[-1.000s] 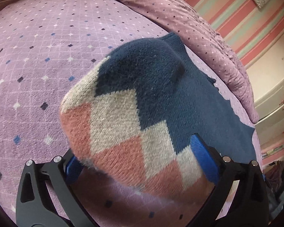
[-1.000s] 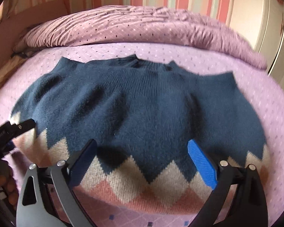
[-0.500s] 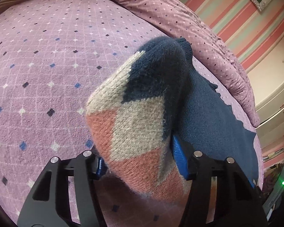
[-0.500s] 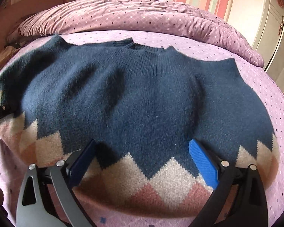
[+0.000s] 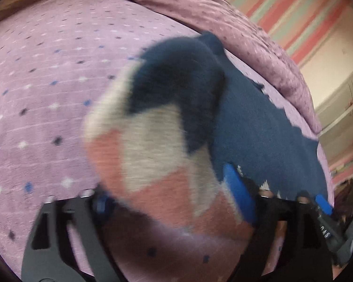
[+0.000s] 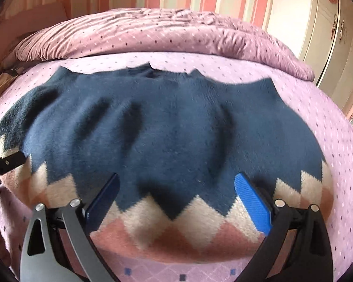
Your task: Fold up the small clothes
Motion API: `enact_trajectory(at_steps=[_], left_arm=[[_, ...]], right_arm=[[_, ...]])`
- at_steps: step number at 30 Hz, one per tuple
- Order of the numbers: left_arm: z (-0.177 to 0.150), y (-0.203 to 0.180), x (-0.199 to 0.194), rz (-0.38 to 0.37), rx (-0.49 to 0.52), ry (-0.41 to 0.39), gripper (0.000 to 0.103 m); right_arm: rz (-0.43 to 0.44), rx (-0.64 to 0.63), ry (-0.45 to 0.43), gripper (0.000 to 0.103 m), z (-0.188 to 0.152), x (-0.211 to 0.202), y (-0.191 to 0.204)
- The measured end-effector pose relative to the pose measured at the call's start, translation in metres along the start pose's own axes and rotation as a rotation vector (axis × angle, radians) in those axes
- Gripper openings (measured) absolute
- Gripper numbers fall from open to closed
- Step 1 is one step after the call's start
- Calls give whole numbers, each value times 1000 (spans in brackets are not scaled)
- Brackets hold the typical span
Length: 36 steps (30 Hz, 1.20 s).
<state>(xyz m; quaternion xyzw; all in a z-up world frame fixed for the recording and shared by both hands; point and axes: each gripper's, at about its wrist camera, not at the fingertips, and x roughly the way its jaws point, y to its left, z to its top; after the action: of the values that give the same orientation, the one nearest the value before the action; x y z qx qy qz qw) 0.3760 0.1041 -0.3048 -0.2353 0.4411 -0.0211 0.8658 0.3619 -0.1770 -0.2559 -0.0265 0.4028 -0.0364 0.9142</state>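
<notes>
Sweater (image 6: 171,141) lies flat on purple bedspread (image 6: 336,155), hem toward me. My left gripper (image 5: 174,195) has bunched hem corner between fingers; grip unclear through blur. My right gripper (image 6: 176,202) spread wide over hem, holding nothing.

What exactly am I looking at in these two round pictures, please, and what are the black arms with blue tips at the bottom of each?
There is no robot here: a person holds a two-finger gripper in each hand, and a fisheye camera on each looks forward along its fingers.

In the left wrist view, the left gripper has the patterned hem corner of a sweater bunched between its blue pads; the picture is blurred, so I cannot tell whether it is clamped.

In the right wrist view, the right gripper is open above the hem of the same sweater, navy with cream and pink diamonds, spread on a purple bedspread. A rumpled quilt lies behind it.
</notes>
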Motion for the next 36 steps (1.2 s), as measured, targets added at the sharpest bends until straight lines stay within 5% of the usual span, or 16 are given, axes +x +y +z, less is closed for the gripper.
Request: enact_trajectory(at_steps=[3, 5, 8, 26, 36], left_arm=[[5, -4, 4, 1, -38, 1, 87], [10, 0, 3, 1, -71, -5, 46], [8, -13, -2, 15, 16, -18, 34], [29, -55, -43, 44, 115, -95, 24], [44, -120, -73, 17, 207, -158, 22]], right_arm=[[6, -21, -6, 98, -2, -1, -4], [7, -31, -2, 98, -2, 0, -5], [4, -24, 0, 98, -3, 3, -9], [1, -47, 40, 98, -8, 12, -24], [-4, 79, 12, 98, 1, -6, -92]])
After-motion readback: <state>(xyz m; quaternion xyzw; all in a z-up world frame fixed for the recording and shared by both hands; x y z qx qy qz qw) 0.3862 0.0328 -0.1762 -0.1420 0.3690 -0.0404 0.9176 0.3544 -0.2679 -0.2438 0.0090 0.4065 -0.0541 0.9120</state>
